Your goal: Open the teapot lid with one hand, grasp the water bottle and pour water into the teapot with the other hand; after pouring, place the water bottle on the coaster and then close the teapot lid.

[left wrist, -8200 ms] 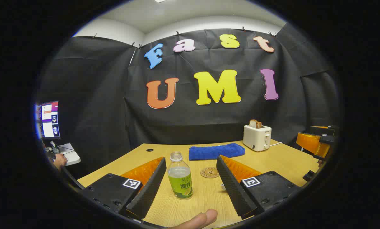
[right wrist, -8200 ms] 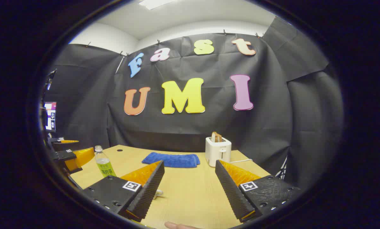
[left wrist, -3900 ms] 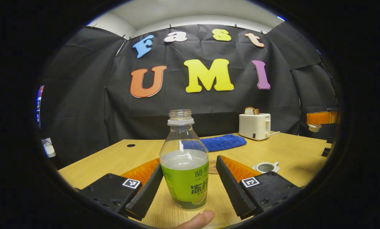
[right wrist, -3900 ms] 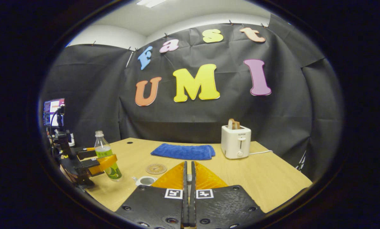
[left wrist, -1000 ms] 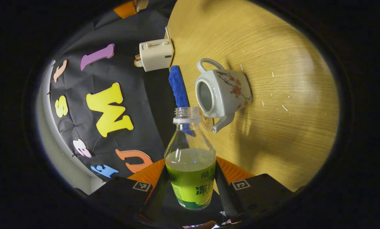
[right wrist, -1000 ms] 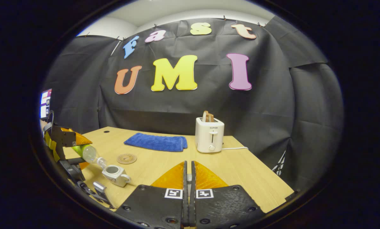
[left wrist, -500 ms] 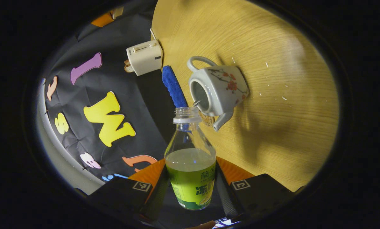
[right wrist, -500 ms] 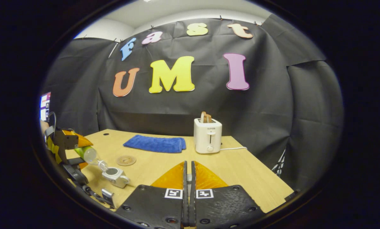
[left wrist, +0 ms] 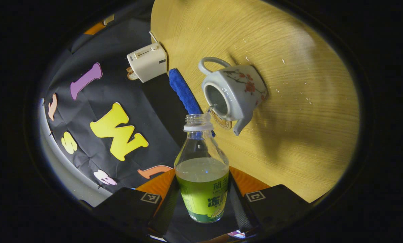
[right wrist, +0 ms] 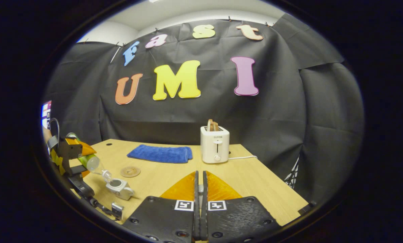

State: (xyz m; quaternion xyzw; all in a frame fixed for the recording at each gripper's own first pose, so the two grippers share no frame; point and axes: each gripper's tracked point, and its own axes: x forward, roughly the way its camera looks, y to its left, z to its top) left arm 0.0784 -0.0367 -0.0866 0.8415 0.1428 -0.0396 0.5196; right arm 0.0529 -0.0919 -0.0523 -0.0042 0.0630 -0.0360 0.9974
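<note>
A: Item one, left gripper: closed on the water bottle at the label band, low centre of the left gripper view; both fingers pressing its sides. Long axis running up the frame from label to open mouth, just below centre.

B: Item two, teapot: right of centre in the upper half of that view, lid off, opening facing the bottle mouth. Mouth just beside the pot's rim, lower left of it; a thin thread of water apparently crossing the gap, though too fine to call for certain.

A: Bearing for the pour: opening up and right of the mouth along the bottle's own axis. Judged mid-pour, with much liquid left in the bottle.

B: Item three, coaster: partly hidden behind the pot's spout, just right of the bottle neck. Next resting place for the bottle, by the task.

A: Item four, right gripper: bottom centre of the right gripper view, fingers pressed together; probably pinching the lid, but nothing of it visible between them. Teapot and tilted bottle at lower left there, left gripper nearer by far.

B: Surroundings: blue towel and toaster mid-frame on the table, well apart from the pot. Nothing standing in the pour path.
</note>
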